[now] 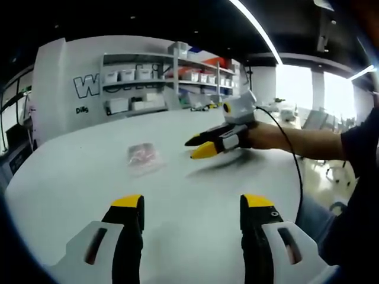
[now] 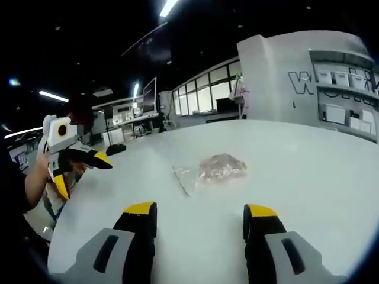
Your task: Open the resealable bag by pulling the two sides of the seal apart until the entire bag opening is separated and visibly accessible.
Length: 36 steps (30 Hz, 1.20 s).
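Note:
A small clear resealable bag point(image 1: 142, 155) with pinkish contents lies flat on the white table point(image 1: 195, 183). In the right gripper view the bag point(image 2: 216, 168) has its clear seal strip towards the left. My left gripper point(image 1: 192, 204) hovers over the table short of the bag, open with nothing between its jaws. From the other side it appears as the left gripper point(image 2: 80, 173), held off the table's left edge. My right gripper point(image 2: 199, 210) is open too, short of the bag. It reaches in as the right gripper point(image 1: 200, 147) to the right of the bag, apart from it.
The round white table point(image 2: 296, 177) spreads wide around the bag. Shelves point(image 1: 172, 77) with white bins line the wall behind it. A person's forearm point(image 1: 296, 142) and a black cable point(image 1: 296, 171) cross the table's right side. Desks and windows stand farther off.

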Each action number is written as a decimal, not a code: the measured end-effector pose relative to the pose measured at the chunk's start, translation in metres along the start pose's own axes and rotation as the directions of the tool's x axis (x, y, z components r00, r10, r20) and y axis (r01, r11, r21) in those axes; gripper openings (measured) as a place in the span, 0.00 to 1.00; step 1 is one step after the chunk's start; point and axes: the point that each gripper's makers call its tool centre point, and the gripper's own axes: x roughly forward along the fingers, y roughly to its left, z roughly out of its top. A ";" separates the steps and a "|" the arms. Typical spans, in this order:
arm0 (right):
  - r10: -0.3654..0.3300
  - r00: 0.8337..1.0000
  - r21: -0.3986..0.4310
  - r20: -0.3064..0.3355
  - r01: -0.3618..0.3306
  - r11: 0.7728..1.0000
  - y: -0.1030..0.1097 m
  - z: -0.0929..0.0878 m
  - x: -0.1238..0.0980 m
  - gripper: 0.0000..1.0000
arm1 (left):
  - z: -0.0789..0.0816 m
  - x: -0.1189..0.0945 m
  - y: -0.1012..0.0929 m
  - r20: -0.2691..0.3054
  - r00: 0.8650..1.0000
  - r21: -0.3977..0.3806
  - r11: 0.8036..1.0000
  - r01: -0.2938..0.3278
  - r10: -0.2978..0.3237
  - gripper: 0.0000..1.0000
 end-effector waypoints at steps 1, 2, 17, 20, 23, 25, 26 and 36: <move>0.001 1.000 0.001 0.002 -0.001 1.000 0.000 0.000 0.000 0.58 | 0.000 0.000 0.000 0.000 1.000 -0.001 1.000 0.000 0.000 0.65; 0.002 1.000 0.002 0.000 -0.002 1.000 0.000 0.000 0.000 0.58 | 0.000 0.000 0.000 0.001 1.000 -0.002 1.000 0.000 0.000 0.65; 0.004 1.000 -0.002 0.015 -0.004 1.000 -0.003 0.007 0.011 0.55 | -0.001 0.002 0.002 -0.001 1.000 0.000 1.000 -0.002 0.002 0.64; 0.009 1.000 -0.002 0.021 -0.009 1.000 -0.002 0.007 0.013 0.55 | -0.001 0.002 0.002 0.000 1.000 -0.001 1.000 -0.002 0.002 0.64; 0.006 1.000 -0.001 0.022 -0.006 1.000 -0.004 0.005 0.015 0.55 | -0.001 0.003 0.003 0.000 1.000 0.001 1.000 -0.003 0.003 0.64; 0.003 1.000 -0.008 0.031 -0.003 1.000 -0.005 0.007 0.014 0.54 | -0.001 0.003 0.003 0.002 1.000 0.001 1.000 -0.004 0.004 0.64; 0.003 0.999 -0.011 0.045 -0.003 1.000 -0.003 0.009 0.012 0.54 | -0.001 0.003 0.003 0.003 1.000 0.001 1.000 -0.004 0.004 0.64; 0.002 0.999 -0.023 0.048 -0.001 1.000 0.005 0.005 0.010 0.54 | -0.001 0.007 0.009 0.006 1.000 -0.002 1.000 -0.012 0.012 0.64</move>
